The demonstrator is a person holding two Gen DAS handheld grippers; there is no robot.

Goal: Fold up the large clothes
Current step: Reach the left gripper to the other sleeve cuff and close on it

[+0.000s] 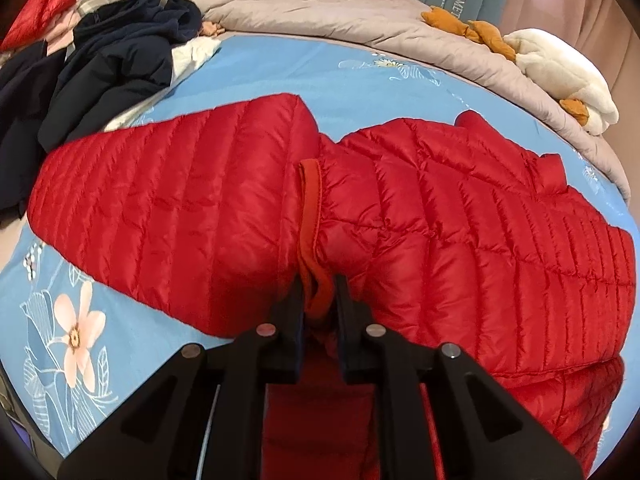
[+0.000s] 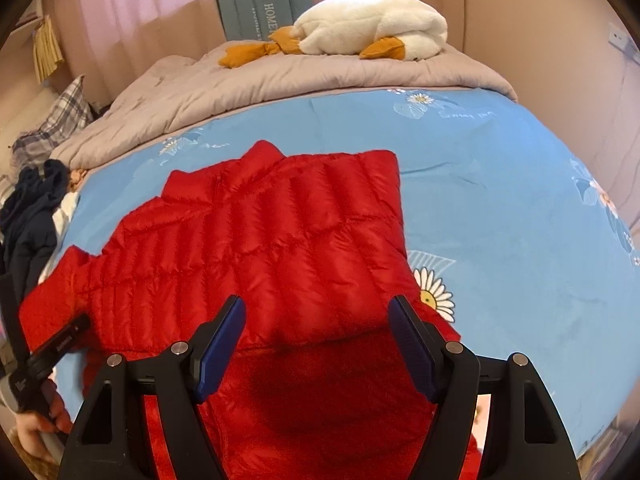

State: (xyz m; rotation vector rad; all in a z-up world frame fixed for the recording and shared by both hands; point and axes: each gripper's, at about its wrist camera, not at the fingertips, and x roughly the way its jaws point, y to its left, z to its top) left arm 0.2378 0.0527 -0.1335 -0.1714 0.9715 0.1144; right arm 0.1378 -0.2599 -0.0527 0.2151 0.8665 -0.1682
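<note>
A red quilted down jacket (image 1: 460,208) lies on the blue flowered bed sheet (image 1: 280,68). Its sleeve (image 1: 168,208) stretches out to the left. My left gripper (image 1: 318,292) is shut on the sleeve's red cuff band (image 1: 312,200), close above the jacket. In the right wrist view the jacket (image 2: 280,240) lies folded in front of me, with a lower layer hanging near the bed's front edge. My right gripper (image 2: 316,320) is open and empty, its blue pads (image 2: 220,352) on either side of the jacket's near part. The left gripper (image 2: 60,344) shows at the left edge there.
A pile of dark navy clothes (image 1: 112,60) lies at the back left on the sheet. A grey quilt (image 2: 248,80) is bunched along the far side with a white plush goose (image 2: 372,28) on it. Pink curtains hang behind. The sheet's right part (image 2: 500,200) is bare.
</note>
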